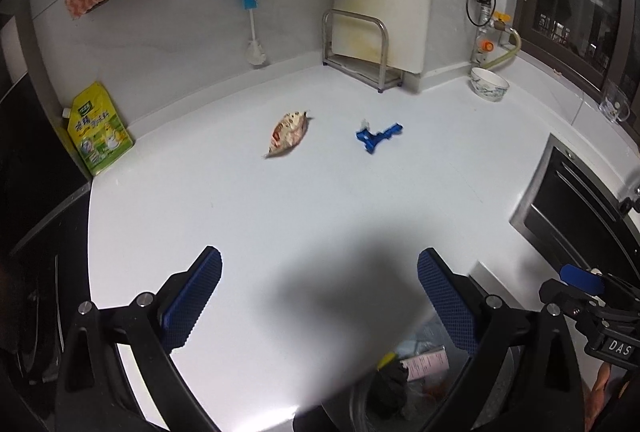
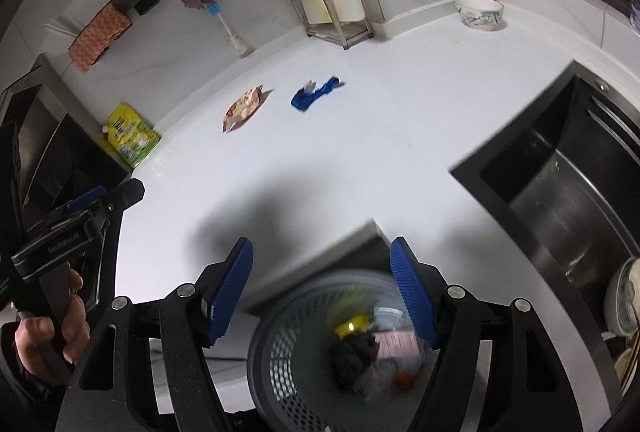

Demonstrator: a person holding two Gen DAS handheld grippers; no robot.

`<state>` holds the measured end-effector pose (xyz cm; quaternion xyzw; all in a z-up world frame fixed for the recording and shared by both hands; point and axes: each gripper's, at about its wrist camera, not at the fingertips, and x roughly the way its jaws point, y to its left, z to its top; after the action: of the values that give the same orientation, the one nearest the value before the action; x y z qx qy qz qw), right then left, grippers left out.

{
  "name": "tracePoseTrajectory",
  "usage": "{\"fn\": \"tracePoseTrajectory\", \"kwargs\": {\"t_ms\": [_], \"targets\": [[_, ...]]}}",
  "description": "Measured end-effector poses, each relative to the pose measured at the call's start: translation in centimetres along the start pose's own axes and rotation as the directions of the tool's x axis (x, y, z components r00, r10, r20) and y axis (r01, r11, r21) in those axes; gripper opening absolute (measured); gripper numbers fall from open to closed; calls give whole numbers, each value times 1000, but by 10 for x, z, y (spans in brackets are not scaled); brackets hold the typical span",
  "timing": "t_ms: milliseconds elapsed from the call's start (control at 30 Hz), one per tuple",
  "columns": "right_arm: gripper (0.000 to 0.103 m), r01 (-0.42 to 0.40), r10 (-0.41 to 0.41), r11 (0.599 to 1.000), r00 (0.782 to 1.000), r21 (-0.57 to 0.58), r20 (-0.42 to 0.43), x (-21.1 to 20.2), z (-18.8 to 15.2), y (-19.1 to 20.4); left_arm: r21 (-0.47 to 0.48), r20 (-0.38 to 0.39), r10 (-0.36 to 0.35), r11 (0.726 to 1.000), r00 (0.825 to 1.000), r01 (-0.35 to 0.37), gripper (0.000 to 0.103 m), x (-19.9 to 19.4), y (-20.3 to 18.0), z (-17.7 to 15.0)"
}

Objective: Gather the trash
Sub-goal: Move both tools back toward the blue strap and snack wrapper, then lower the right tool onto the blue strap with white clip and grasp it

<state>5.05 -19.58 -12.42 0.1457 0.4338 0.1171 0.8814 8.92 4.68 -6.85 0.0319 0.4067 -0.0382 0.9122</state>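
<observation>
- Left gripper (image 1: 320,296): fingers (image 1: 192,306) spread wide, nothing between them, nothing touched; held above the white bench (image 1: 280,200).
- Right gripper (image 2: 322,288): fingers (image 2: 230,292) spread wide, empty, held over the bin (image 2: 280,356) below the bench edge.
- Snack wrapper (image 1: 289,133): flat on the bench, mid-field, long axis diagonal, its pinched end pointing up-right toward the back wall.
- Blue wrapper (image 1: 376,136): crumpled, on the bench just right of the snack wrapper and apart from it; long axis runs lower-left to upper-right.
- Bin: mesh-walled, round, holding a dark crumpled wad (image 2: 354,356), a yellow cap (image 2: 352,324) and a pink packet (image 2: 396,342).
- Hand (image 2: 48,328): grips the left gripper's handle.
</observation>
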Motion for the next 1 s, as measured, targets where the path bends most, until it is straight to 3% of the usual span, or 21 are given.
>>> {"fn": "tracePoseTrajectory", "kwargs": {"t_ms": [567, 1000], "targets": [[68, 119, -120, 992, 993, 32, 9, 116, 110, 38, 27, -48, -44, 999, 998, 46, 97, 136, 71, 97], [68, 180, -178, 981, 984, 76, -34, 205, 159, 48, 101, -108, -113, 987, 988, 124, 97, 216, 84, 125]]}}
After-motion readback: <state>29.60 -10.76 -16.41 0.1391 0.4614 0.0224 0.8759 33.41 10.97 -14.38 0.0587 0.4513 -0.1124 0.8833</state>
